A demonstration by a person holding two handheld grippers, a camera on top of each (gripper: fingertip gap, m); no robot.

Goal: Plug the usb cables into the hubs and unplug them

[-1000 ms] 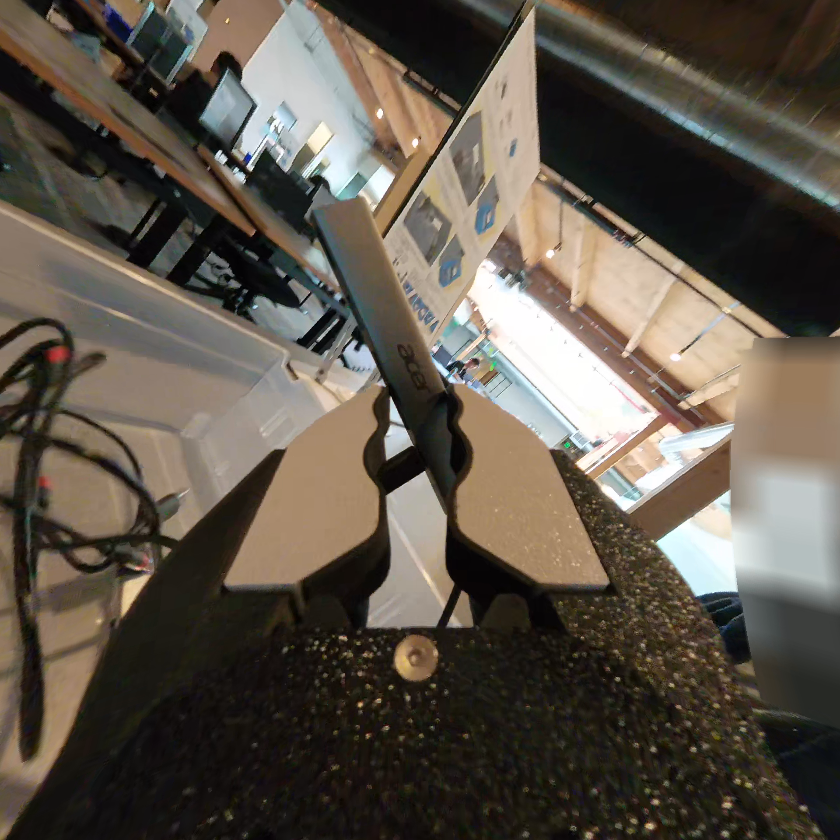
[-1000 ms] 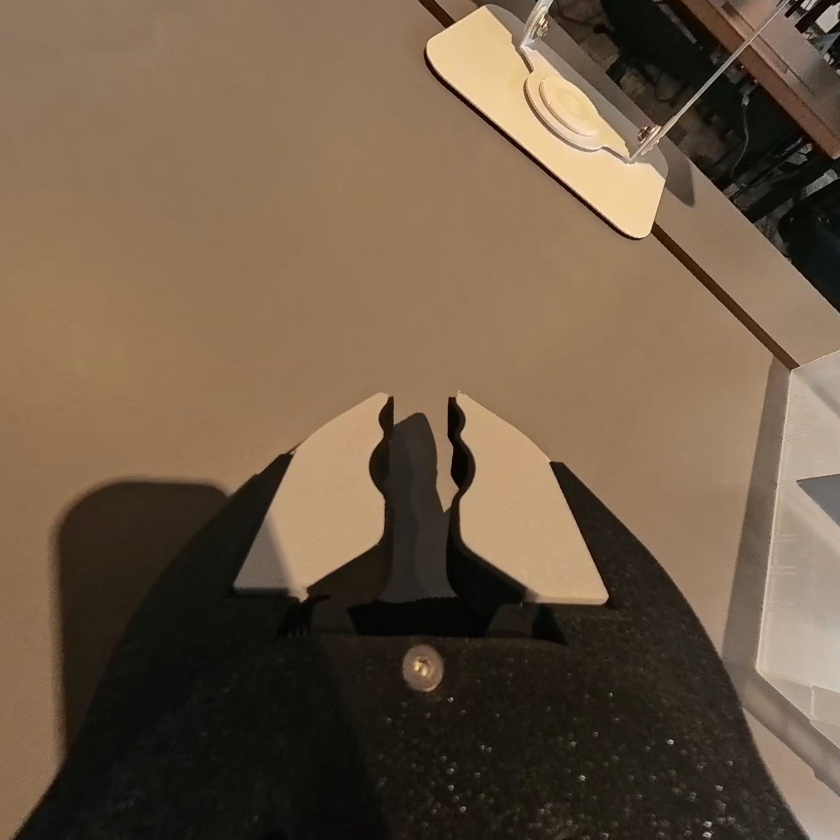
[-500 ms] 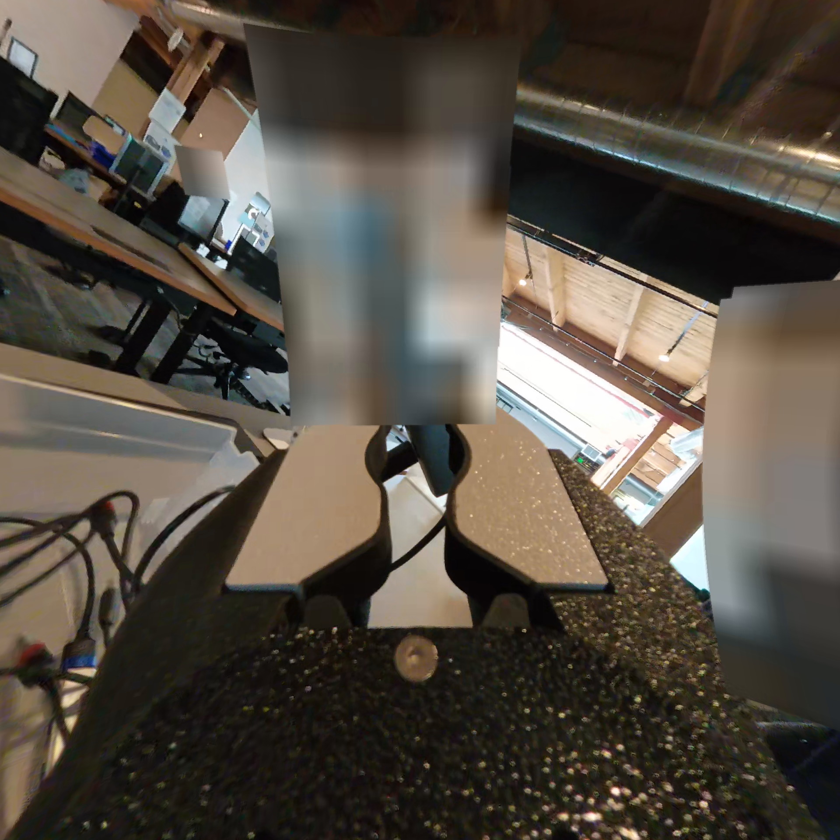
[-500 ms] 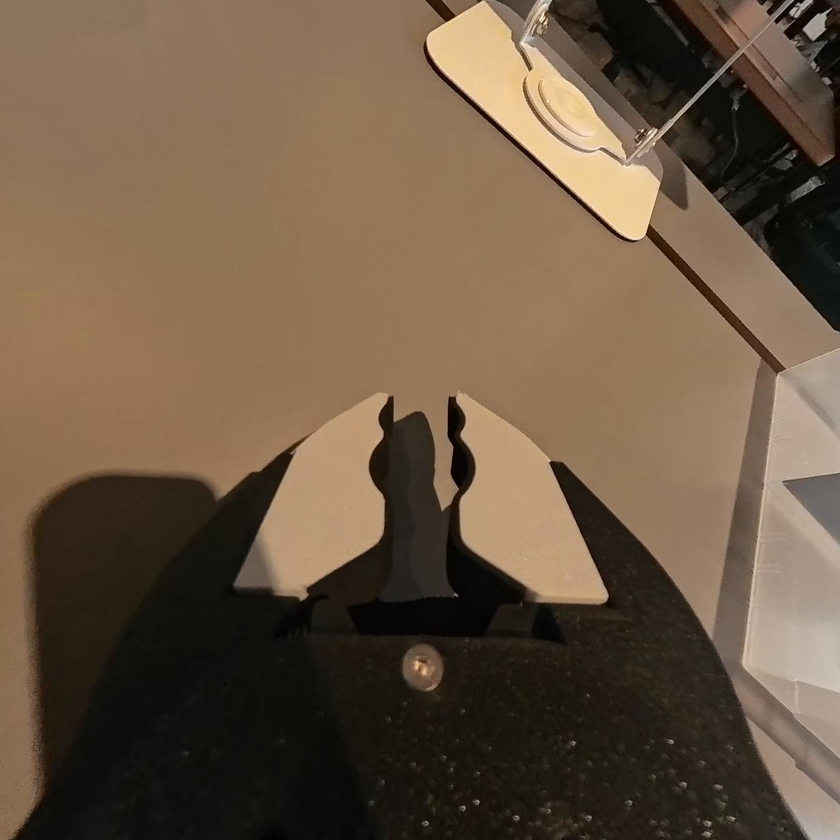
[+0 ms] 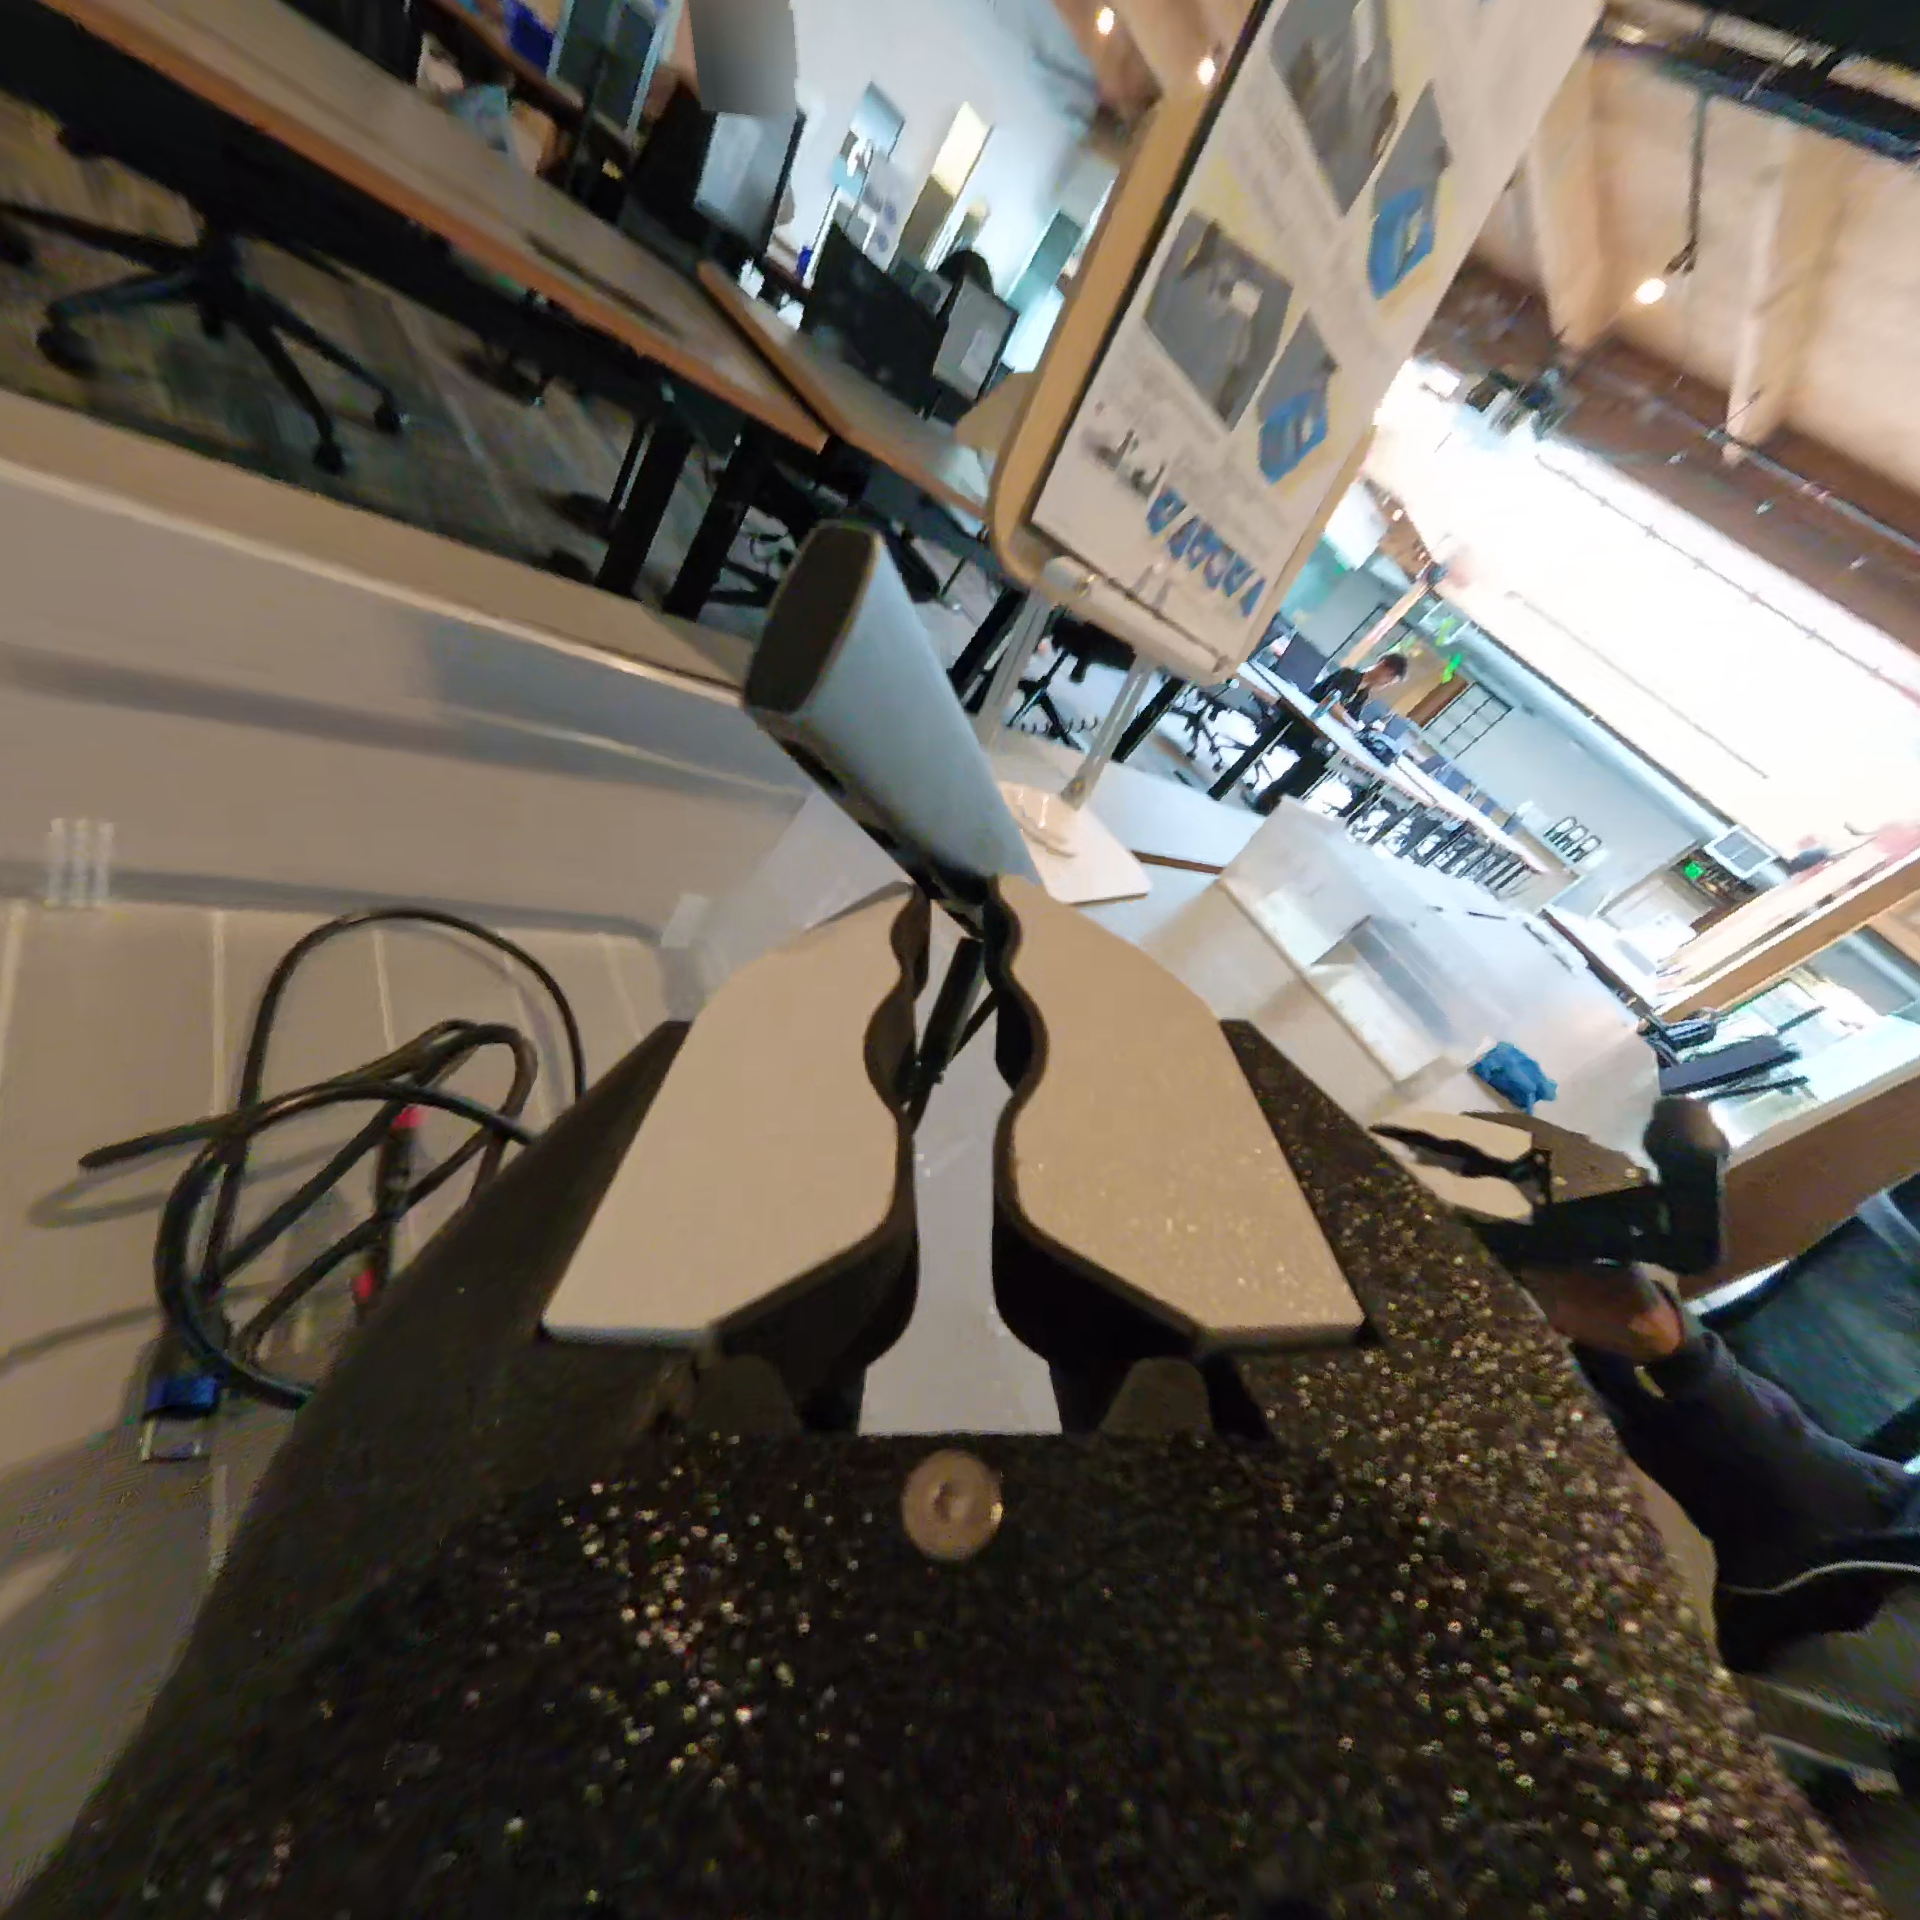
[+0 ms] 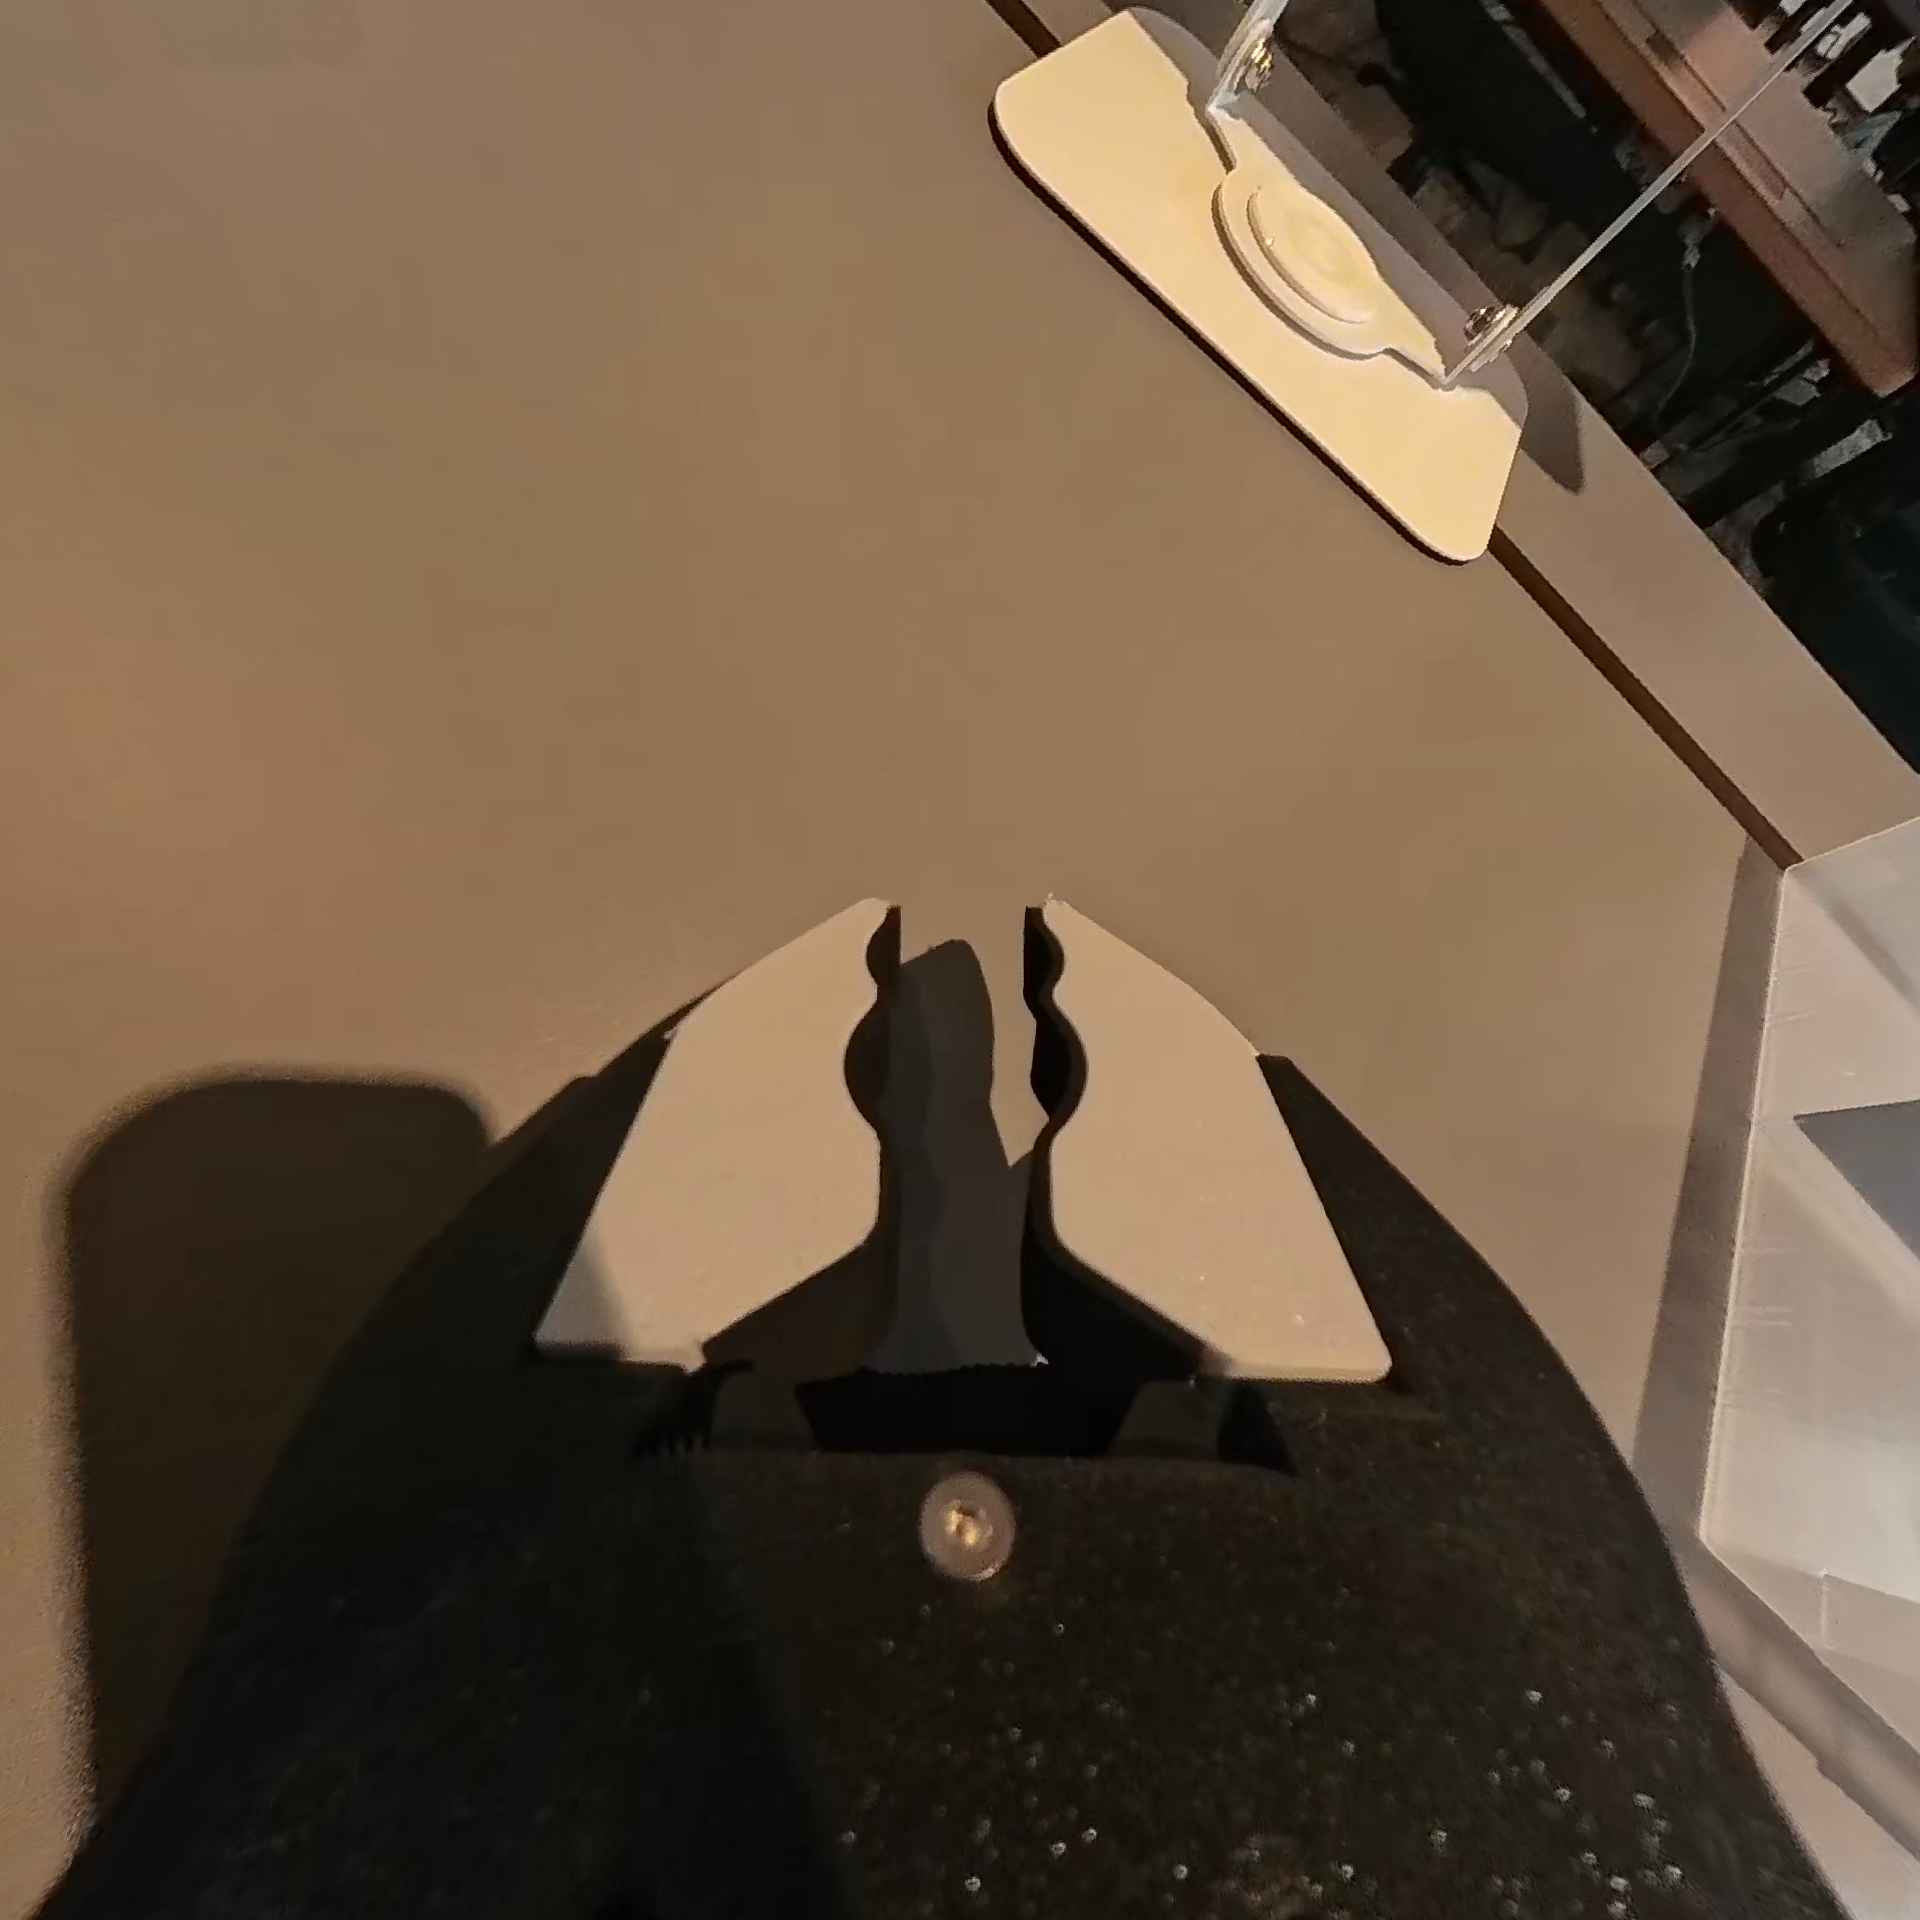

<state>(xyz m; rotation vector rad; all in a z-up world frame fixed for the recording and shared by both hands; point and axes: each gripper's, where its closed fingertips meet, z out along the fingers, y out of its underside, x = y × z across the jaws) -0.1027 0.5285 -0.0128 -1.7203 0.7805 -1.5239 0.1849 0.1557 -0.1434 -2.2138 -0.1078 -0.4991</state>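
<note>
The pale surface (image 6: 623,520) fills the right wrist view, and nothing of the task lies on it there. At its far edge a cream sign base (image 6: 1247,270) is seen, bearing a clear upright that carries the printed board (image 5: 1278,270) visible in the left wrist view. A translucent bin (image 5: 312,748) is seen at the left, and a tangle of black usb cables (image 5: 343,1101) rests inside it, one blue-tipped plug lying near its front (the cables are presumably kept there until needed). A second clear container (image 6: 1849,1195) stands at the right edge of the surface.

The grey hub (image 5: 883,727) is held raised and tilted by the left claw (image 5: 954,914), which is pinched on the hub's lower end where its dark lead emerges; held so, the port side is probably turned outward for a plug, though the ports are poorly seen. The right claw (image 6: 961,914) is held over the bare surface with a narrow gap between its tips and nothing gripped, seemingly kept free to fetch a cable. It is also glimpsed far off in the left wrist view, gripped by a hand (image 5: 1631,1320).
</note>
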